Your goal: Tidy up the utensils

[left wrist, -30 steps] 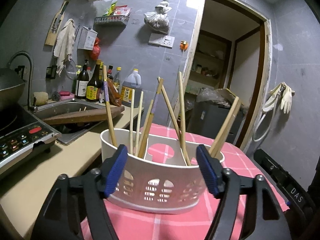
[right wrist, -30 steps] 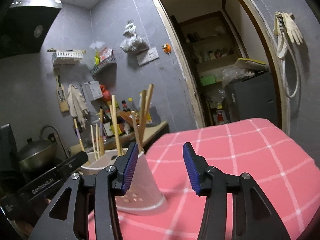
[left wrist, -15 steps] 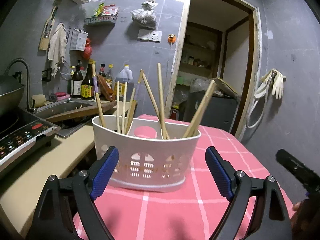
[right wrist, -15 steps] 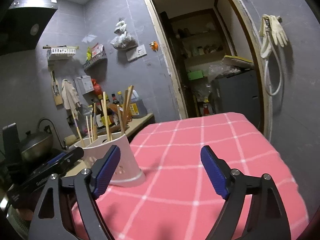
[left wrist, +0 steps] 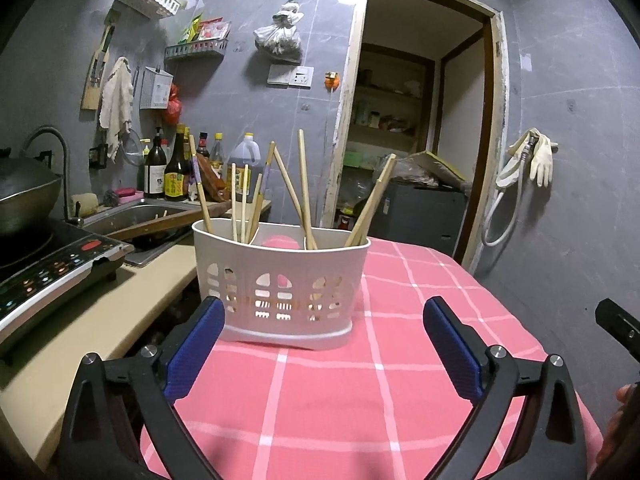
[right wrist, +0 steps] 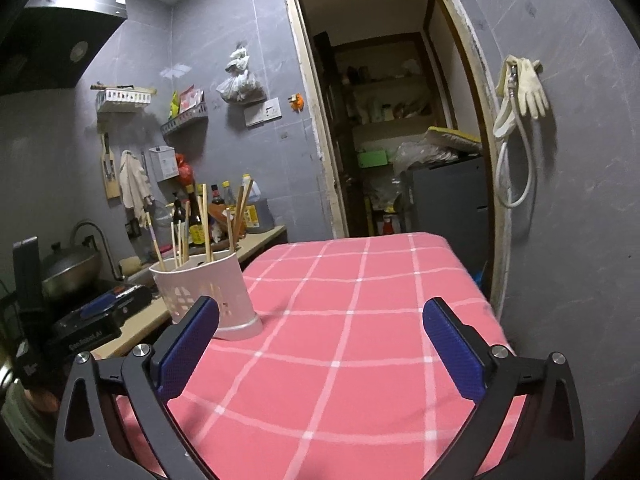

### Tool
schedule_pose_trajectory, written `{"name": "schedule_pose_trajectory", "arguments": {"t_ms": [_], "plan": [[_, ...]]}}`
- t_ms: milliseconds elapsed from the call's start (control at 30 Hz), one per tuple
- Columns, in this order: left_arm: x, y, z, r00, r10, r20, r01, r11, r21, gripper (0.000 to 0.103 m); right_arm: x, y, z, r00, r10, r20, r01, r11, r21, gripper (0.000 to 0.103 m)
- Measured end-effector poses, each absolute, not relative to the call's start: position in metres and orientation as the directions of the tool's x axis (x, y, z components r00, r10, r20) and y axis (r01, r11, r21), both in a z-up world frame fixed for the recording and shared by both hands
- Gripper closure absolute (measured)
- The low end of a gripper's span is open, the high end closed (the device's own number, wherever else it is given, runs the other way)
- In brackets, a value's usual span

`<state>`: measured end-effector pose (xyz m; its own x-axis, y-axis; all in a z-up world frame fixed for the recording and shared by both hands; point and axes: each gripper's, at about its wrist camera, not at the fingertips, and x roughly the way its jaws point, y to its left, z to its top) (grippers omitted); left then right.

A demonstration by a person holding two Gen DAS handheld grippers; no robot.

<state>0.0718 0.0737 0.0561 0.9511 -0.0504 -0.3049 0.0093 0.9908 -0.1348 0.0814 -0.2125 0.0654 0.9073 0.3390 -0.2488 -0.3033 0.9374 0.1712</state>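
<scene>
In the left wrist view, the white holder [left wrist: 280, 280] is seen standing upright on the pink checked tablecloth [left wrist: 360, 400], near the table's left edge and beside the beige counter [left wrist: 120, 300]. The chopsticks [left wrist: 302, 188] are gathered inside it, leaning outward in several directions, because the holder is divided into compartments and the sticks rest against the rim and dividers. The left gripper [left wrist: 320, 344] is held low and just short of the holder, with its jaws having just been opening; they stand wide apart, with nothing between the blue pads [left wrist: 196, 348] and no contact with the holder. This spread is judged to fit a release, the holder being left to stand on its own. A sink [left wrist: 132, 216] and a stove [left wrist: 52, 264] are seen on the counter to the left. In the right wrist view, the holder [right wrist: 208, 292] is seen further off to the left, well apart from the right gripper [right wrist: 320, 348], which is pointed over bare tablecloth [right wrist: 340, 320]. Its jaws have likewise just been opening and are spread wide, with nothing held. No loose utensils are seen on the cloth, so the sorting is judged to be about finished, the sticks being kept upright in one place for easy reach.
</scene>
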Motion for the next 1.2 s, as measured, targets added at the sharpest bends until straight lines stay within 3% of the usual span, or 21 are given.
{"name": "schedule_pose_trajectory", "arguments": {"t_ms": [600,900,1200], "plan": [[0.001,0.063,0.036,0.971,0.016,-0.237,-0.033,0.997,-0.069,0.002,0.028,-0.211,0.043,0.957,0.189,-0.221,-0.178,0.982,0.070,0.000],[-0.018,0.060,0.025,0.982,0.027,-0.185,-0.039,0.997,-0.064,0.002,0.009,-0.204,0.033,0.985,0.086,-0.152,-0.089,0.996,-0.011,0.000],[-0.022,0.051,0.017,0.984,0.048,-0.173,-0.054,0.998,-0.030,0.002,0.007,-0.209,0.019,0.987,0.020,-0.160,-0.024,1.000,-0.019,0.000]]}}
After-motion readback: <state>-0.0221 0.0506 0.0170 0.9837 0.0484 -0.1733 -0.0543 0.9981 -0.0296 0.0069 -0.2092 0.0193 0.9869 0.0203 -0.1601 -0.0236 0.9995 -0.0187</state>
